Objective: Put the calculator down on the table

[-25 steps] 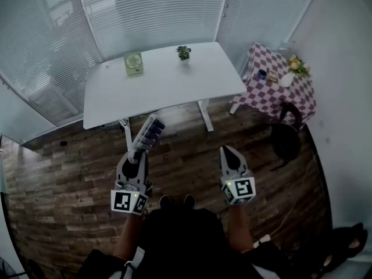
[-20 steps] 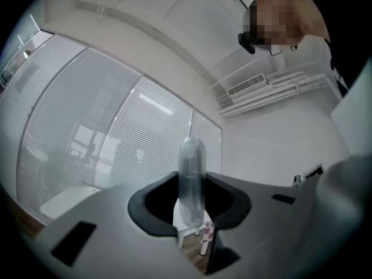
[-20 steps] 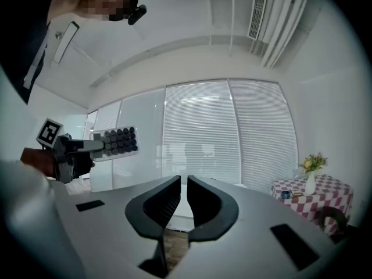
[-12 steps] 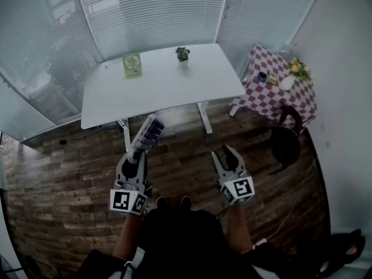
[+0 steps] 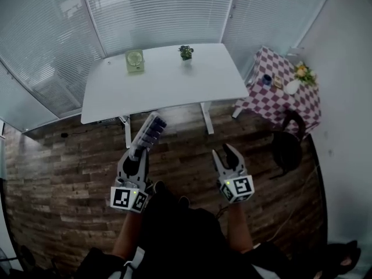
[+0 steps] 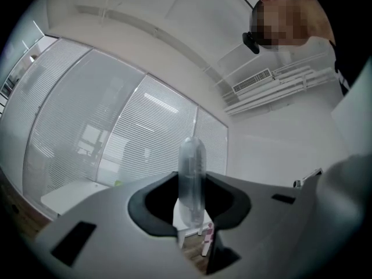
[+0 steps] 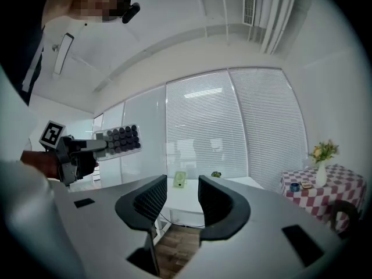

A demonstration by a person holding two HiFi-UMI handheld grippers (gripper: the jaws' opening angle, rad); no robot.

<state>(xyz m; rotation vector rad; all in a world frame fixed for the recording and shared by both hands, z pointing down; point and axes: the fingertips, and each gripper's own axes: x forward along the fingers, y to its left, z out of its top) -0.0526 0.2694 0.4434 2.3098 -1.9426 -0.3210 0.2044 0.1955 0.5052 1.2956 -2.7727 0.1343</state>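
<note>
A light calculator (image 5: 152, 129) with dark keys sticks out forward from my left gripper (image 5: 137, 151), which is shut on its near end, above the wooden floor. In the left gripper view the calculator (image 6: 192, 179) stands edge-on between the jaws of that gripper (image 6: 192, 214). My right gripper (image 5: 222, 153) hangs beside it at about the same height, open and with nothing in it. From the right gripper view, the open gripper (image 7: 177, 205) faces the white table (image 7: 186, 202), and the calculator (image 7: 119, 138) shows at the left. The white table (image 5: 163, 86) lies ahead of both grippers.
On the table's far side stand a small green fan-like item (image 5: 134, 61) and a little potted plant (image 5: 186, 52). A checkered side table (image 5: 282, 95) with a flower vase (image 5: 293, 85) is at the right. A dark chair (image 5: 288, 144) stands in front of it. Window blinds (image 5: 157, 10) close off the back.
My right gripper's jaws have gone from shut to open. The left gripper still holds the calculator, and both hands have drifted slightly.
</note>
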